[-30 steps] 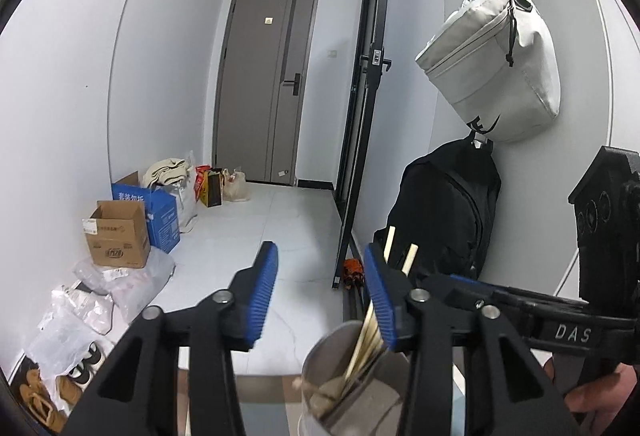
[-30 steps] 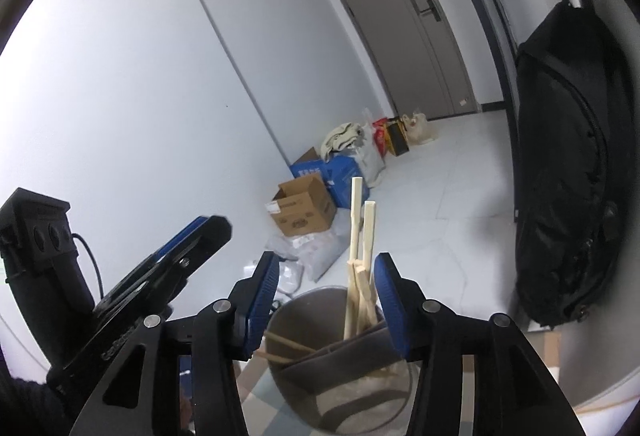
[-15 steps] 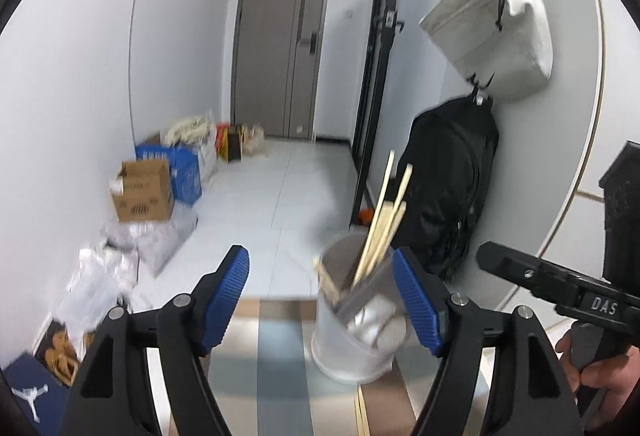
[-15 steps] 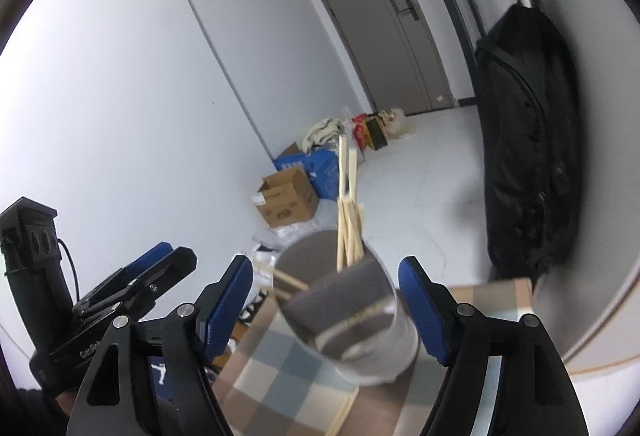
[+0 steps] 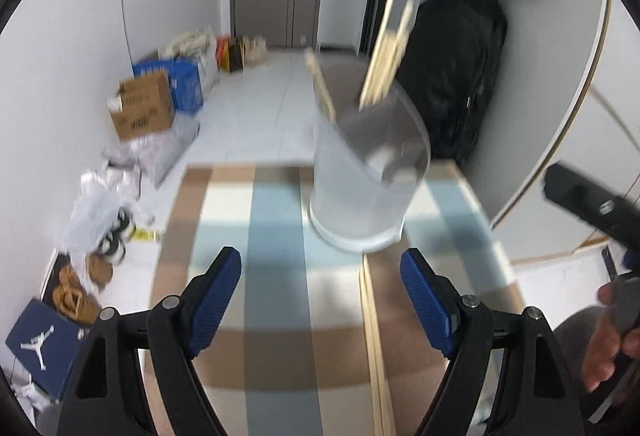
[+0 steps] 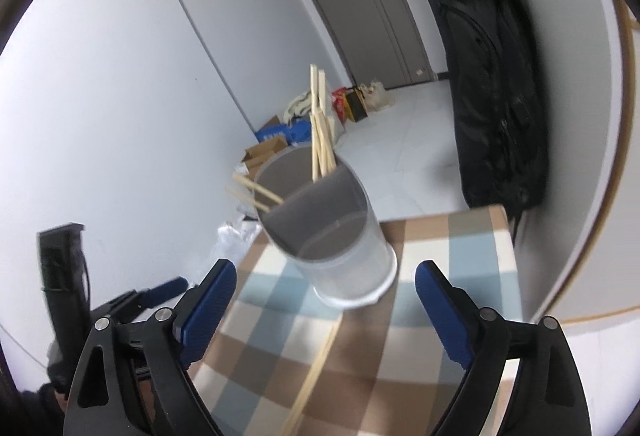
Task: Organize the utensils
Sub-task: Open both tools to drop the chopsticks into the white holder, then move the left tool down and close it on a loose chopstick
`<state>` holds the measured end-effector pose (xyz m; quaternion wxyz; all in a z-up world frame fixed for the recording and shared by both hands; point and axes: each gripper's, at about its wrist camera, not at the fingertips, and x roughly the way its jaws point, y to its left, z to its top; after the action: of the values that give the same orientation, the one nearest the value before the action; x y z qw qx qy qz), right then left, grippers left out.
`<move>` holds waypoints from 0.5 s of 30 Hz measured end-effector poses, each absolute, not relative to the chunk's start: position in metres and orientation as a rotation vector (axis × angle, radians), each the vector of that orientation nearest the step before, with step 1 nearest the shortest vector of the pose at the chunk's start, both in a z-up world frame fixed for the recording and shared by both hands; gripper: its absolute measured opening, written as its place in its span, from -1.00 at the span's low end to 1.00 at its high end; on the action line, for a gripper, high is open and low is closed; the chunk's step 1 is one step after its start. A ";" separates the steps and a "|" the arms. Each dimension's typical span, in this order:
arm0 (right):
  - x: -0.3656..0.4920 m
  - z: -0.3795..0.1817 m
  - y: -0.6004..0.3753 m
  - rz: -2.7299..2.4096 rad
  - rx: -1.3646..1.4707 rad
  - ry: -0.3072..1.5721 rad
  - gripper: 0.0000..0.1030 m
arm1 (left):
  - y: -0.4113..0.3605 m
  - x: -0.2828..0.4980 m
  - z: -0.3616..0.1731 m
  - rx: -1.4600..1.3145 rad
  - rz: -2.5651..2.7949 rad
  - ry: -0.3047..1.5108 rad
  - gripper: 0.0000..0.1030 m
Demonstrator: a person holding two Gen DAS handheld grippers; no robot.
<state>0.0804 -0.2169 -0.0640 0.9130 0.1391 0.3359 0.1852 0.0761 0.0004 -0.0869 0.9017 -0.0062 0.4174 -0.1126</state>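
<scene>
Wooden chopsticks (image 5: 386, 56) stand in the clear plastic holder (image 5: 366, 176) ahead of your left claw (image 5: 320, 300), and that holder now rests on the checked tabletop (image 5: 276, 316) rather than between any pads. Your left claw's jaws are spreading with nothing between them; a second ago they were much narrower and the holder sat right at the blue pads. One loose pair of chopsticks (image 5: 374, 336) lies flat on the cloth just inside the right pad, running toward you from the holder's base. At the far right of this view your hand (image 5: 610, 336) grips the other tool. By my reading the holder has been set down and let go, so the loose pair is what remains.

From your right claw (image 6: 326, 308), the same holder (image 6: 336, 232) stands ahead and slightly left of centre, beyond the pads, upright in a tilted view. This claw's jaws are also spreading and empty; a second ago they flanked the holder closely. A grey liner shows inside, with several chopsticks (image 6: 320, 124) leaning from the far rim and two (image 6: 256, 192) poking out sideways to the left. The loose pair (image 6: 316, 364) lies between your pads, pointing at the holder's base.
</scene>
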 end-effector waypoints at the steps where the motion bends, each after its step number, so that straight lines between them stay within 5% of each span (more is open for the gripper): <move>1: 0.078 -0.068 -0.218 0.376 0.287 0.702 0.82 | -0.001 0.074 -0.094 -0.002 -0.232 0.890 0.52; 15: 0.068 -0.100 -0.222 0.320 0.248 0.790 0.91 | -0.020 0.055 -0.150 0.128 -0.201 1.089 0.52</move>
<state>0.0680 -0.2215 -0.1000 0.9030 0.1201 0.3823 0.1548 0.0553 -0.0198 -0.1497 0.8486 0.0608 0.5168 -0.0954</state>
